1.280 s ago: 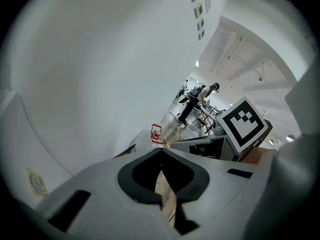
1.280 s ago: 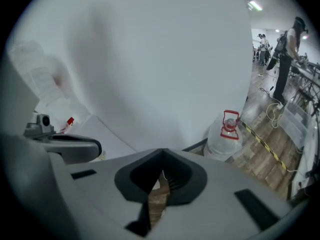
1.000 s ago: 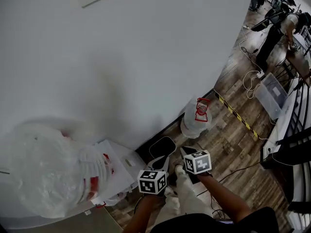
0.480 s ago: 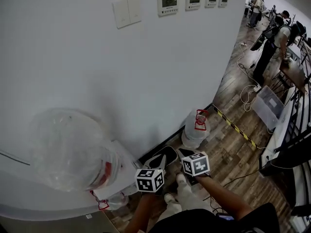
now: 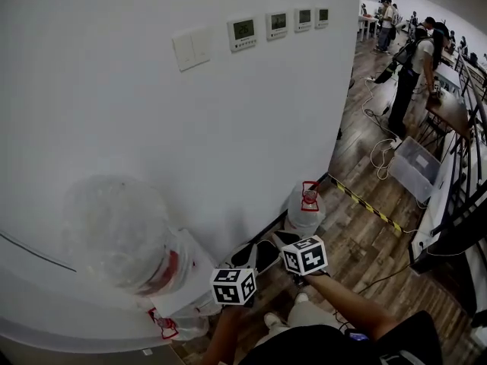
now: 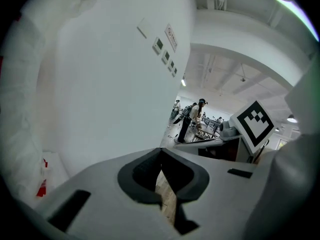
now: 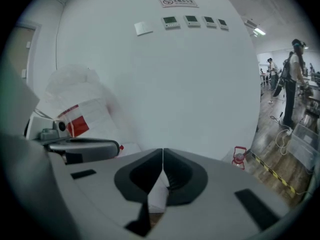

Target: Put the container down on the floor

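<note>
Container on floor by wall, left gripper and right gripper clenched empty, risen since earlier

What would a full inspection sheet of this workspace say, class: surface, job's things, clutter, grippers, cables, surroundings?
Surface: wood-plank floor, crossed by a yellow-black tape strip.
Job's things: clear container with a red handle stands upright on the floor beside the white wall; neither gripper touches it.
Clutter: plastic-wrapped bulk with red markings at the left; clear bin farther off.
Grippers: left gripper shut, empty; right gripper shut, empty.
Cables: white cable looped on the floor near the bin.
Surroundings: control panels on the wall; people standing beyond.
</note>
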Available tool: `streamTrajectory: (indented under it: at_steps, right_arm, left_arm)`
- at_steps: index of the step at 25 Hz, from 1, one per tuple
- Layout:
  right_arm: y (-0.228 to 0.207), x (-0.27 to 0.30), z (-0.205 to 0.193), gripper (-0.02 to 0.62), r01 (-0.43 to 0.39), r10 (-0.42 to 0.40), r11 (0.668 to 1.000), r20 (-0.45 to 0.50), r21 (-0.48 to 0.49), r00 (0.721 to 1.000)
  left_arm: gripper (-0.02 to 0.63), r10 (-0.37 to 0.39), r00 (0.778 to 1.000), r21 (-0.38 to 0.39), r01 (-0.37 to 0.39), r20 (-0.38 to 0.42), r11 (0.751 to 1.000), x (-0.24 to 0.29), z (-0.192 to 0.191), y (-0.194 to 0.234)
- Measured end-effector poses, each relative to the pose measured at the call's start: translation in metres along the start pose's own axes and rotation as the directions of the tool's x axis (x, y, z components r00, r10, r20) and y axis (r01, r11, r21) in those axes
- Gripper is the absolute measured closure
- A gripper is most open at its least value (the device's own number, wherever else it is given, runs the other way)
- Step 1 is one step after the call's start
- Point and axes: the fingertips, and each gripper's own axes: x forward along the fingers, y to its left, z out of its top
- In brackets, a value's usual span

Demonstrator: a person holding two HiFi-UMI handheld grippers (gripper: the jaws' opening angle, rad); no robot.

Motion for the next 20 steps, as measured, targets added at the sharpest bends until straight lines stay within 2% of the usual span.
streamTrajectory:
  at_steps: [10,20]
  right_arm:
    - [-0.004,-0.04,0.028,0.565,-0.035,0.038,0.999,0.122,-0.024,0.992]
    - [-0.016,-0.1,0.029,0.565,-0.114,0.119,0.993,0.174,-0.04,0.977]
  left_arm:
    - [0.591,-0.012,0.998,0.061,0.009,0.058,0.998,-0.006,0.027,-0.039]
    - [0.591,0.003,0.994,0.078,-0.012,0.111,0.997,-0.014,0.039,-0.105]
